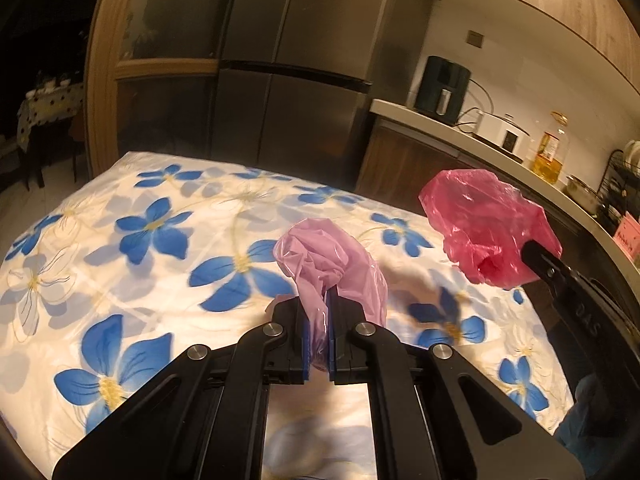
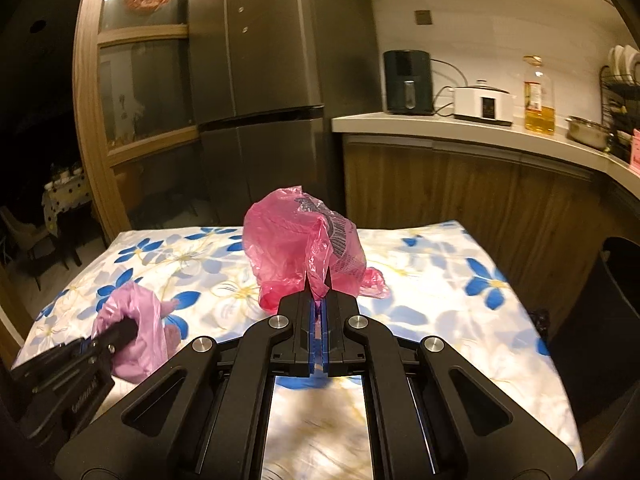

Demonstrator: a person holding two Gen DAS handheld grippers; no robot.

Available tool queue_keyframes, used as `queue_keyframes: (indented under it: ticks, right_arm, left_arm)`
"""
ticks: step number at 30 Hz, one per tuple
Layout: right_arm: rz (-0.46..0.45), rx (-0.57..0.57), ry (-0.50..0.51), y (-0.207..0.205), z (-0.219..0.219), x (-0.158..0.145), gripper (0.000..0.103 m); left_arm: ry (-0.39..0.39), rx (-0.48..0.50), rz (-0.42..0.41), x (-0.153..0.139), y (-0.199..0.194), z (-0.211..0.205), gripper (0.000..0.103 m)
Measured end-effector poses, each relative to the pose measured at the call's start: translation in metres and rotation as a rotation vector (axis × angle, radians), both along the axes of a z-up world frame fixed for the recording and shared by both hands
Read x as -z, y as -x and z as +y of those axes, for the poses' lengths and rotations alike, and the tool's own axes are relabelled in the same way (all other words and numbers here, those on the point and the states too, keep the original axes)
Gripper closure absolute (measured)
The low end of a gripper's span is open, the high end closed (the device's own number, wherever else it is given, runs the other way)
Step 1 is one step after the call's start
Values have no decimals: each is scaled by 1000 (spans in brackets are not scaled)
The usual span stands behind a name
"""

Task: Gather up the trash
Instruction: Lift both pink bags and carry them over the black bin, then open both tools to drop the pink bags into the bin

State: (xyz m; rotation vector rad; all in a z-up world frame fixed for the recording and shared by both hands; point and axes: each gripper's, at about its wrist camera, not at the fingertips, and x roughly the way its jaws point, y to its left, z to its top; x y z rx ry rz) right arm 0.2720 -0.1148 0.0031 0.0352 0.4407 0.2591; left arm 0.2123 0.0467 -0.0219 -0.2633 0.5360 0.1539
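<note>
The left hand-held gripper [image 1: 318, 312] is clamped on a crumpled pale pink plastic bag [image 1: 328, 264], its blue pads nearly together with a fold of film pinched between them; the rest of the bag bulges up and forward past the fingertips. The right hand-held gripper [image 2: 319, 300] is likewise clamped, its jaws almost touching on a fold of a darker pink plastic bag [image 2: 296, 240], which balloons ahead of the fingertips and shows dark print on its upper right side. From the left wrist view, the darker bag hangs ahead and to the right of the left hand-held gripper, well apart from the pale one. From the right wrist view, the pale bag sits low and to the left of the right hand-held gripper. Both bags look lifted clear of the table [image 1: 120, 280], which lies below and ahead of both grippers under a cloth printed with blue flowers. Beyond the table stands a dark refrigerator [image 2: 256, 80]. To the right of the right hand-held gripper, close by the table edge, is a dark bin [image 2: 600, 320].
</note>
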Motion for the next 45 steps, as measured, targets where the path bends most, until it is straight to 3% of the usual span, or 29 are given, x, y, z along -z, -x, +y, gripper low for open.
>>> queue_keyframes:
  ticks: [12,22,31,41,43,45]
  right_arm:
    - [-43,168,-53,32,-107,-18,101]
    - [-84,392,-74,63,-222,-29,101]
    - [-98,551,-90,73,-310,-29,101]
    - [-86,618,-86,66,-355,-23,100]
    - [-78,622,-90,64,-360,-21,100]
    - [-68,631,-93,62,-365,-18,100]
  left_arm:
    - [-46,215,-69,-36,-14,-107,97]
    - [-87,480,-142,-58,-25,-242,97]
    - [-80,635,-151,-58,-42,-326,98]
    - [-76,757,-140,-49,-63,-393,97]
    - [-79,762,-133,-44,-66,-397,95]
    - [-81,766,-129,-41,-69,-398,81]
